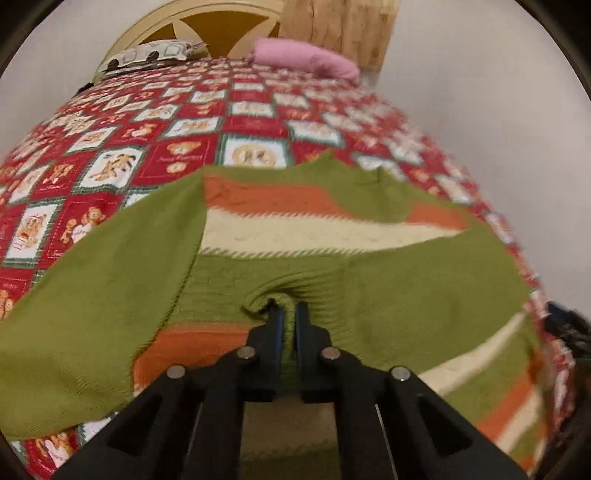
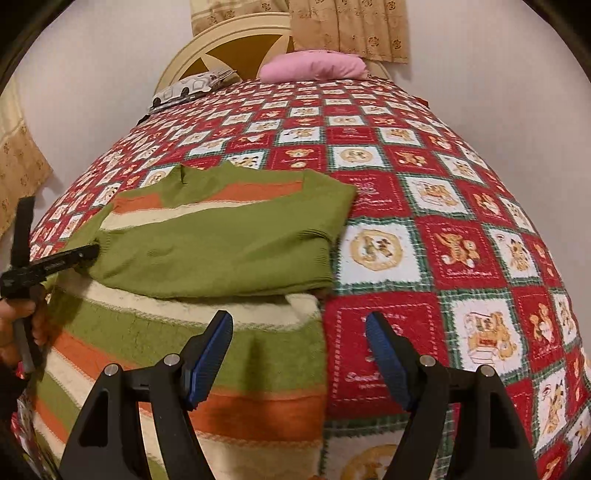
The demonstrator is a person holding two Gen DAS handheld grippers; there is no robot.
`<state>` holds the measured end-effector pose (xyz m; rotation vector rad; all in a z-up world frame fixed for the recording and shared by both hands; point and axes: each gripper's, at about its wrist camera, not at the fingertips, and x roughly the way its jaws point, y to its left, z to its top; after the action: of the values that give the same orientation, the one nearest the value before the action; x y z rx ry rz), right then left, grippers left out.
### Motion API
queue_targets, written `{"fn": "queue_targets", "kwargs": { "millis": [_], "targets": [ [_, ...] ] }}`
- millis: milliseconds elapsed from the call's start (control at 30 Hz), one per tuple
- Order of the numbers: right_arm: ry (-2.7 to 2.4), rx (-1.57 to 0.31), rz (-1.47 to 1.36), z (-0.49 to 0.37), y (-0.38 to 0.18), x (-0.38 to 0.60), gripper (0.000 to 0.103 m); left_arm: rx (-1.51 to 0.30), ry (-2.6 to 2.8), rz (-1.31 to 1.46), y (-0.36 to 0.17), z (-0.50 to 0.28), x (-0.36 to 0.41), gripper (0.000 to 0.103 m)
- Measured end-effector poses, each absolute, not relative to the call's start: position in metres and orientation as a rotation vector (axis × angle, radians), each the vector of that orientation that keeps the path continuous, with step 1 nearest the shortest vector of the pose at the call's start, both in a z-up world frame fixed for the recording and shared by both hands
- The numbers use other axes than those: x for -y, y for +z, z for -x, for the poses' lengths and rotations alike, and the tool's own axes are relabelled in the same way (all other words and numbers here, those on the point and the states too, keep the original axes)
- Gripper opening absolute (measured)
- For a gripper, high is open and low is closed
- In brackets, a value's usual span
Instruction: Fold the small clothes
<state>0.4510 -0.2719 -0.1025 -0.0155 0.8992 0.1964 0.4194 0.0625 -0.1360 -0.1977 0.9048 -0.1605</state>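
Note:
A small green sweater (image 1: 332, 280) with orange and cream stripes lies on the bed. My left gripper (image 1: 289, 308) is shut on a pinch of its green ribbed fabric. In the right wrist view the sweater (image 2: 221, 243) lies at the left with a green sleeve folded across its body, and the left gripper (image 2: 92, 253) grips the sleeve's left end. My right gripper (image 2: 299, 325) is open and empty, hovering over the sweater's right edge, its blue-padded fingers (image 2: 214, 354) spread wide.
The bed carries a red and white teddy-bear quilt (image 2: 443, 240). A pink pillow (image 2: 314, 66) and a patterned pillow (image 2: 188, 88) lie at the headboard (image 2: 236, 40). Curtains (image 2: 351, 26) hang behind. A dark object (image 1: 569, 325) sits at the bed's right edge.

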Motion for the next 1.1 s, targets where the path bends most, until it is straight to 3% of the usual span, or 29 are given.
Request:
{"fn": "queue_targets", "kwargs": {
  "millis": [200, 367, 533, 733, 833, 1000, 1100],
  "targets": [
    [0.164, -0.891, -0.005, -0.458, -0.104, 0.284, 0.075, -0.788, -0.126, 0.209, -0.103, -0.398, -0.086, 0.006],
    [0.179, -0.897, -0.039, -0.486, -0.100, 0.278, 0.075, -0.837, -0.097, 0.209, -0.125, -0.408, -0.089, 0.006],
    [0.092, -0.918, -0.054, -0.536, -0.099, 0.281, 0.067, -0.857, -0.051, 0.226, -0.142, -0.407, -0.091, 0.006],
    [-0.010, -1.036, 0.055, -0.585, -0.140, 0.276, 0.065, -0.863, -0.065, 0.241, -0.147, -0.403, -0.092, 0.008],
    [-0.058, -0.999, 0.066, -0.575, -0.132, 0.279, 0.065, -0.865, -0.048, 0.230, -0.149, -0.403, -0.090, 0.014],
    [0.205, -0.857, 0.015, -0.516, -0.089, 0.254, 0.065, -0.848, -0.058, 0.165, -0.147, -0.400, -0.077, 0.058],
    [0.369, -0.892, 0.061, -0.494, -0.097, 0.231, 0.065, -0.816, -0.044, 0.090, -0.138, -0.393, -0.063, 0.069]
  ]
}}
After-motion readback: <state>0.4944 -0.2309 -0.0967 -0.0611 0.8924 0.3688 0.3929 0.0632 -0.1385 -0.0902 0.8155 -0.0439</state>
